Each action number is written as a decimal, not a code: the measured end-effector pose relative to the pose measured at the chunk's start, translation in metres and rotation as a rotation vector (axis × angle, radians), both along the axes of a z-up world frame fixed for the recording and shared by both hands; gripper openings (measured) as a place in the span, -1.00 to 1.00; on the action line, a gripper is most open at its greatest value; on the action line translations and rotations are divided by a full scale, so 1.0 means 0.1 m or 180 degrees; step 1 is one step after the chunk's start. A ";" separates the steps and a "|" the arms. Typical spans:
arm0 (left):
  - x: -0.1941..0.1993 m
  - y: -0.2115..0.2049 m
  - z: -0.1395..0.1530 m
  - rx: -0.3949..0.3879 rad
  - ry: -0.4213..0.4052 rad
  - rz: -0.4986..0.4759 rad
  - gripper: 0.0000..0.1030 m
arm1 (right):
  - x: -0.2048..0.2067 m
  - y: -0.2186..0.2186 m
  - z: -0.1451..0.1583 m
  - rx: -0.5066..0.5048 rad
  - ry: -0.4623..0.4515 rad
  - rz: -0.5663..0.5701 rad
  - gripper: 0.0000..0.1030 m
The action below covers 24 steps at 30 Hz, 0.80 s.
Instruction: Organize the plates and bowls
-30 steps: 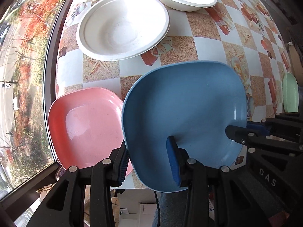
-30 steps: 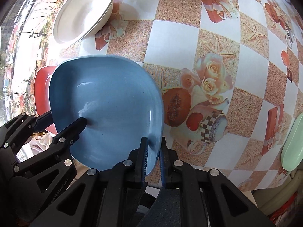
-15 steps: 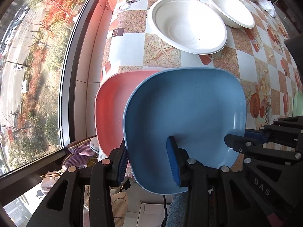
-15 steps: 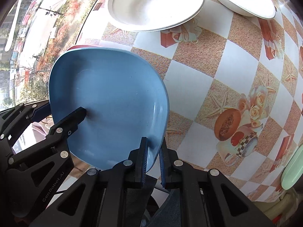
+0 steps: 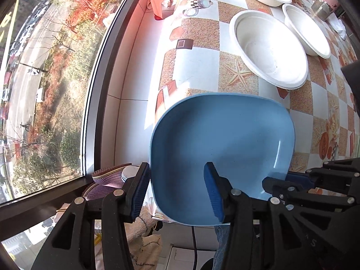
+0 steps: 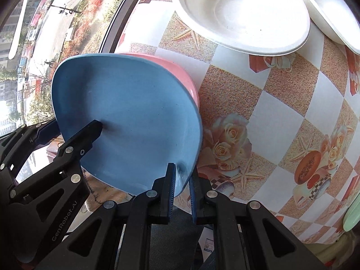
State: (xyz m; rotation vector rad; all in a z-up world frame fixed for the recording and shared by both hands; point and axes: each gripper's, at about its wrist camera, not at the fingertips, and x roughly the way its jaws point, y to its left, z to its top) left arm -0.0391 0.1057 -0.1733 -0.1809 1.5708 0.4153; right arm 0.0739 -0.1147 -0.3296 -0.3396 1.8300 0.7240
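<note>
the right gripper is clamped on the blue plate's near rim; the left gripper straddles the same plate's edge, fingers spread. the plate sits mid-left over a pink plate, white bowls upper right on the patterned table.

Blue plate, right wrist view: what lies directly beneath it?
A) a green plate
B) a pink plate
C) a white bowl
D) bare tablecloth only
B: a pink plate rim peeks out from under the far edge of the blue plate, which the right tool pinches at its near rim.
</note>
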 end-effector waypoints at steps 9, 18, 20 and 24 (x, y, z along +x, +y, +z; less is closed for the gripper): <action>-0.08 -0.12 -0.04 0.0004 0.0070 0.0021 0.58 | 0.15 -0.40 0.07 -0.0083 -0.0180 -0.0083 0.89; 0.08 -0.54 0.07 -0.0127 0.0107 -0.0382 0.59 | 0.32 -1.34 0.17 -0.0318 -0.0344 -0.0372 0.96; 0.15 -0.67 0.08 -0.0105 0.0107 -0.0564 0.59 | 0.36 -1.51 0.16 -0.0364 -0.0299 -0.0485 0.96; 0.23 -0.85 0.12 -0.0110 0.0039 -0.0808 0.59 | 0.47 -1.71 0.22 -0.0384 -0.0299 -0.0640 0.96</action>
